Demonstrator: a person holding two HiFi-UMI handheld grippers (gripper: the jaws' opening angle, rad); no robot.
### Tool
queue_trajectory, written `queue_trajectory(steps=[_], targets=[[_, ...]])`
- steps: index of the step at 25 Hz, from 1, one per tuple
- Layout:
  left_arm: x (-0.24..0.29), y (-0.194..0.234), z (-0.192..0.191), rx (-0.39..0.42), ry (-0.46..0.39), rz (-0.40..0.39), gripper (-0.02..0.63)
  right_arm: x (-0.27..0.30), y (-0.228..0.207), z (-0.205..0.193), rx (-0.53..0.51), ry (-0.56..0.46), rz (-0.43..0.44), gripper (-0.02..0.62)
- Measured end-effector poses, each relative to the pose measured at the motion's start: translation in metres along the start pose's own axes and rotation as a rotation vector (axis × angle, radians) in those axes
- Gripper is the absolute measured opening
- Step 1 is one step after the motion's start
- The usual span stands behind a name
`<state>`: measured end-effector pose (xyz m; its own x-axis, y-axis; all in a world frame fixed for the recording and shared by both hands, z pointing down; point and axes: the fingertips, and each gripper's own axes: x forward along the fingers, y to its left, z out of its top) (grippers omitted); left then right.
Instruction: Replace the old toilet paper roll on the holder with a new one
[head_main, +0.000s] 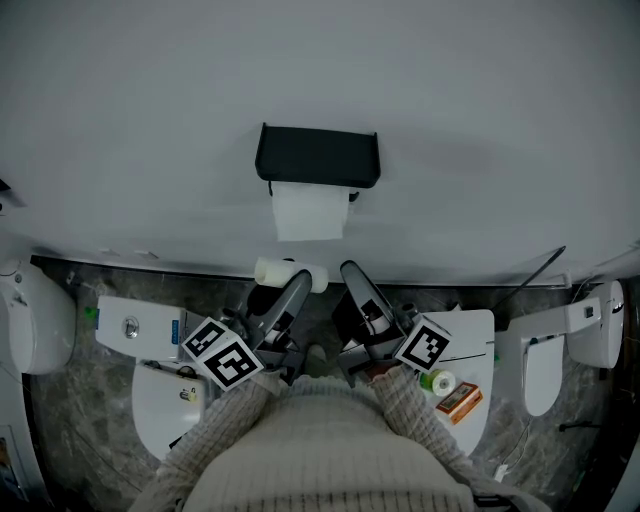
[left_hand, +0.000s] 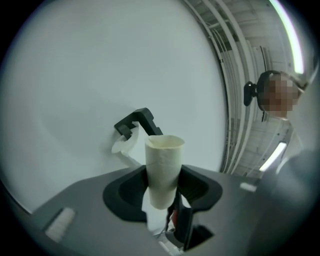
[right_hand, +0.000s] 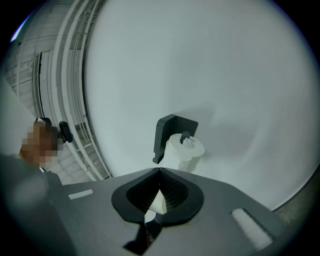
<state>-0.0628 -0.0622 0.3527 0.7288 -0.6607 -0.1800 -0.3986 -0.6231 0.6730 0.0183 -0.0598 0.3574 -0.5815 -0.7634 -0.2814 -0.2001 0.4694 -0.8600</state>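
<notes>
A black holder (head_main: 317, 155) is fixed to the white wall, and a white paper roll (head_main: 310, 212) hangs under it with a sheet down. My left gripper (head_main: 297, 282) is below the holder, shut on an empty cream cardboard tube (head_main: 283, 272). In the left gripper view the tube (left_hand: 164, 167) stands upright between the jaws of my left gripper (left_hand: 163, 192), with the holder (left_hand: 139, 121) beyond it. My right gripper (head_main: 351, 271) is beside the left one, jaws shut. In the right gripper view its closed tips (right_hand: 160, 173) sit under the holder (right_hand: 171, 131) and roll (right_hand: 186, 150).
A white toilet with its tank (head_main: 138, 326) stands below on the left, another white fixture (head_main: 475, 335) on the right bears a green tape roll (head_main: 440, 382) and an orange box (head_main: 460, 402). More white fixtures (head_main: 36, 318) (head_main: 590, 330) flank them on the marble floor.
</notes>
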Motion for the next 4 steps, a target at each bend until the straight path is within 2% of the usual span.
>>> queue_trajectory(steps=[4], targets=[[-0.0015,0.0036,-0.0014,0.005,0.003,0.024,0.178,0.0001,-0.0007,-0.0018,-0.002,0.007,-0.004,0.000]])
